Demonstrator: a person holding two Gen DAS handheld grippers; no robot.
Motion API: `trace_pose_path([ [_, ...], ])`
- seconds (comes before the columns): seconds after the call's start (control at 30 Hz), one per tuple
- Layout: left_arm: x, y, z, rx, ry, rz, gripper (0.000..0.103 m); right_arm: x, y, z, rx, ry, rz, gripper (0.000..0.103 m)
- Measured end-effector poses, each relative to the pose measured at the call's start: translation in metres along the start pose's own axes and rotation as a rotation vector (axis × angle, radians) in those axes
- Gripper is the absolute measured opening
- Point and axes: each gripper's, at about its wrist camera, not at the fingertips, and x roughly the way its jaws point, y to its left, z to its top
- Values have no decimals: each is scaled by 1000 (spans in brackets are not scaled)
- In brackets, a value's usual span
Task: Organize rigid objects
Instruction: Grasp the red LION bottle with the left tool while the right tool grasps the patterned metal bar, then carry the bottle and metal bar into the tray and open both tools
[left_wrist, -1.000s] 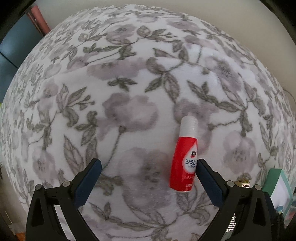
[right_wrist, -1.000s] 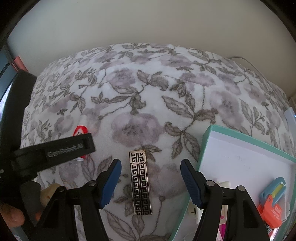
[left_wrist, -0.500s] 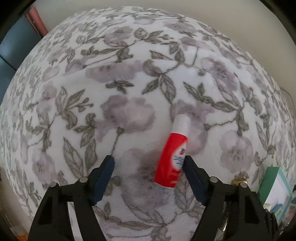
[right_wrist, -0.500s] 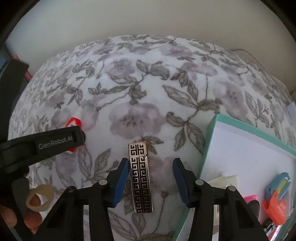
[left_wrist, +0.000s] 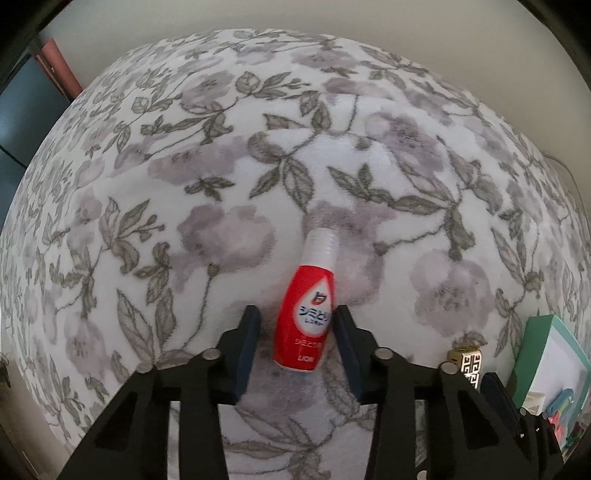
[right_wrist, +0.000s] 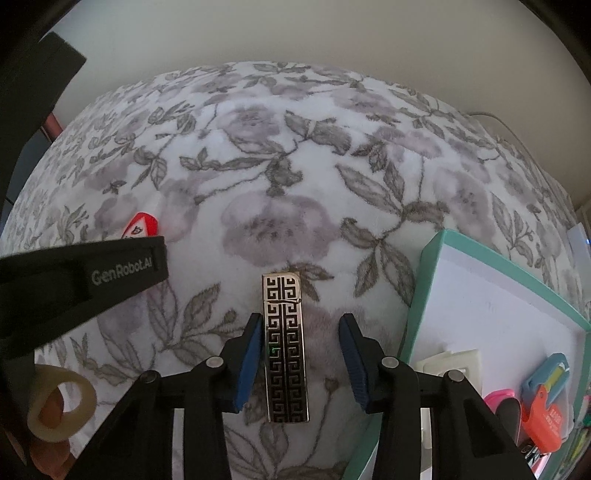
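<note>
Floral blanket (left_wrist: 221, 184), left tool (left_wrist: 297, 332) closing around red bottle (left_wrist: 306, 317)

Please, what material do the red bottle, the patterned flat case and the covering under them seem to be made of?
Red bottle: probably plastic, glossy, with a printed label and a white ribbed cap.
Patterned case: likely polished metal, mirror-bright edges around a black key pattern.
Covering: soft fleece-like fabric, matte, with fuzzy pile blurring the floral print.
</note>
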Motion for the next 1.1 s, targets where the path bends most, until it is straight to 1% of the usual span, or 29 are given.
trace_pose_path([
  [0.07,-3,-5,-1,6,0,-3,33,-2,-2,0,3,1,7,34],
  [0.1,-4,-8,-1,5,1,-7,32,-3,-2,0,2,2,10,33],
  [0.2,-8,-14,-1,1,4,-10,31,-3,-2,0,-1,2,15,30],
  [0.33,-12,-16,-2,-10,11,-17,31,-4,-2,-1,0,5,29,22],
  [0.6,-24,-22,-6,-22,15,-33,30,-8,-7,-4,31,13,75,22],
  [0.9,-55,-22,-8,-24,-21,-48,30,-25,-13,-7,54,-7,97,22],
  [1.1,-80,-10,-12,-29,-57,-65,30,-39,-18,-9,66,-31,98,22],
])
